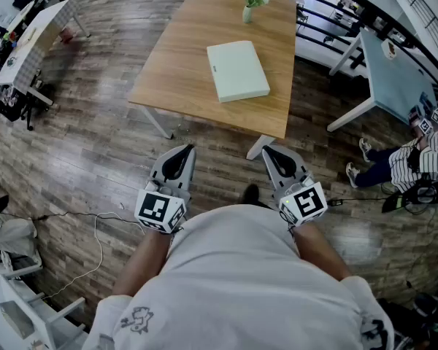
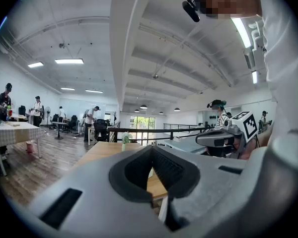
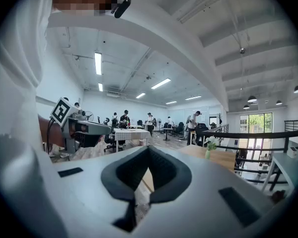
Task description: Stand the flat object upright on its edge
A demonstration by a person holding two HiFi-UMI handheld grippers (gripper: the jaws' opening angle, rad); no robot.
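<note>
On the wooden counter (image 1: 177, 79) ahead, the flat white object (image 1: 237, 70) is lying on its broad face, well apart from both grippers, with wood floor (image 1: 95, 152) stretching between. The left hand-held gripper (image 1: 187, 150) and right hand-held gripper (image 1: 267, 152) are hovering side by side near the person's waist, jaws closed tight and empty. A small flower vase (image 1: 249, 7) is standing beyond the object at the counter's far edge.

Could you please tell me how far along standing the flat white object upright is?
Nothing looks done: the flat white object lies flat on the wooden table. Nothing is in hand; the left gripper and right gripper are shut and empty, short of the table. Still to do: approach, grasp, tip it onto its edge.
</note>
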